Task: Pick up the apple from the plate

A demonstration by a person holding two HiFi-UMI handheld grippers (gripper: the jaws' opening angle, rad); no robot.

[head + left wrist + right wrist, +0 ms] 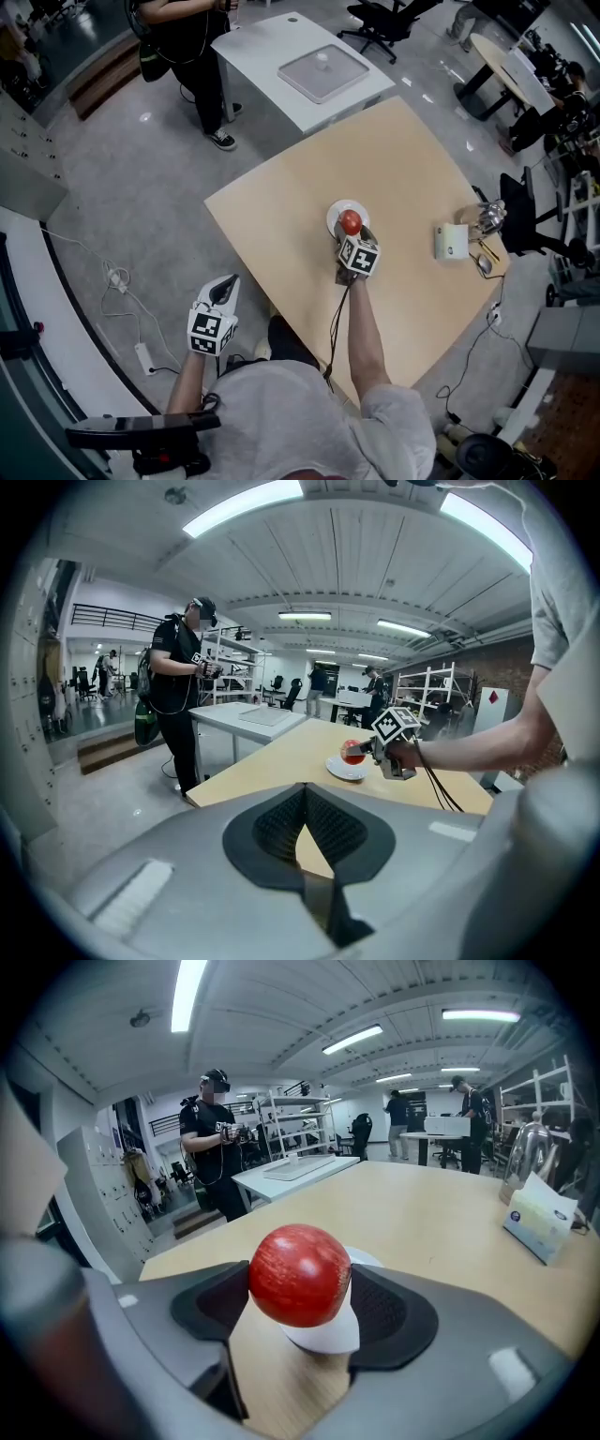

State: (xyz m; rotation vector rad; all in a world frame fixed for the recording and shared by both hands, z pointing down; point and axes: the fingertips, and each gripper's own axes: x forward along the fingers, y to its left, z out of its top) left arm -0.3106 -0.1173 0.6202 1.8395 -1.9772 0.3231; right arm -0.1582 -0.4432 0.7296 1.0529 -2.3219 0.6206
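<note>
Right gripper view | right tool (pixel 299 1290) wide, clamping apple (pixel 300 1271) | apple above plate (pixel 324 1332) | left tool (pixel 305 797) closed

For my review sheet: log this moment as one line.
right gripper: shut on apple, just above plate | left gripper: shut, empty | stage: apple grasped

The left gripper (pixel 305 794) has its jaws met at the tips, empty, before the wooden table (pixel 272 757). Over the table, the right gripper (pixel 360 751) grips a red apple (pixel 350 754) above a white plate (pixel 343 770)
</note>
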